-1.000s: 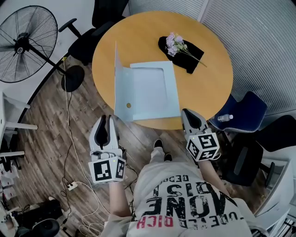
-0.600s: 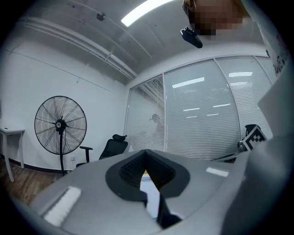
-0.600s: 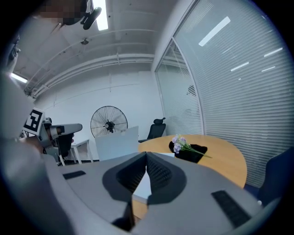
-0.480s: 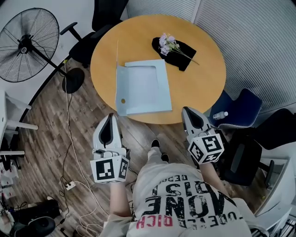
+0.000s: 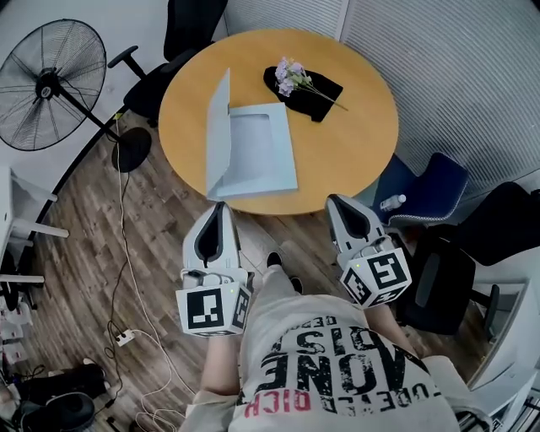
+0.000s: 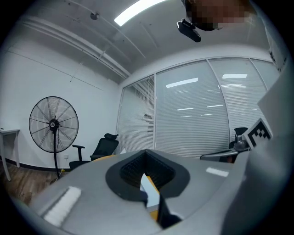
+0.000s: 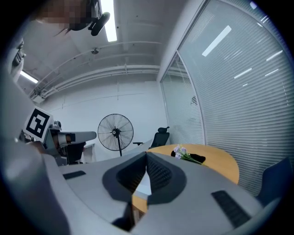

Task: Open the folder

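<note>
The light blue folder lies on the round wooden table, its cover raised along the left edge and leaning, with nothing holding it. My left gripper is shut and empty, level, off the table's near edge. My right gripper is also shut and empty, just short of the rim on the right. In the left gripper view a strip of the folder shows through the gap below the meeting tips. The right gripper view shows the same pale folder below its closed tips.
A sprig of flowers on a black cloth lies at the table's far side. A standing fan is at the left, a black office chair behind the table, and a blue chair with a bottle at the right. Cables run over the floor.
Both grippers have drawn back from the table's edge toward the body. The left gripper's jaws have closed. The folder's cover, upright before, now leans and shows more of its face.
</note>
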Action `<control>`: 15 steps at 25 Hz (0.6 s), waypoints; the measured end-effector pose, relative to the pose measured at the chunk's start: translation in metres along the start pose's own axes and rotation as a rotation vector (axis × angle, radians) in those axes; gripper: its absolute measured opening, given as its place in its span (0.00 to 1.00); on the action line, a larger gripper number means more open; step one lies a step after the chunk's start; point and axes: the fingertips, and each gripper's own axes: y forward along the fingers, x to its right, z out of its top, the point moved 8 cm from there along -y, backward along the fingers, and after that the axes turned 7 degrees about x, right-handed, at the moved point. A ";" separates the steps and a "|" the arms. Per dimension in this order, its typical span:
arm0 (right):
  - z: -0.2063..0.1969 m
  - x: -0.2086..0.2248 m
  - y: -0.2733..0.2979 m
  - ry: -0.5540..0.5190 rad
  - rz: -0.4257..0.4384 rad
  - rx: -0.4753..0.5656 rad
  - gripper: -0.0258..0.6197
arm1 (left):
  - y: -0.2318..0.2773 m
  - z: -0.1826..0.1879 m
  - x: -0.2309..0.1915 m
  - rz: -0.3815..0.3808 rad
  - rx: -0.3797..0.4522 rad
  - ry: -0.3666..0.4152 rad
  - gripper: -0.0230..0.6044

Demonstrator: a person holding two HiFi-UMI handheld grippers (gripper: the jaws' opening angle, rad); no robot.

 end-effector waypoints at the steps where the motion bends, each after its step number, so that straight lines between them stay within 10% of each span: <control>1: 0.003 -0.002 -0.002 -0.001 0.011 0.002 0.06 | -0.001 0.002 0.006 -0.009 0.004 -0.003 0.05; 15: 0.029 -0.005 -0.016 0.035 0.054 0.006 0.06 | 0.009 0.016 0.046 -0.154 0.045 -0.005 0.05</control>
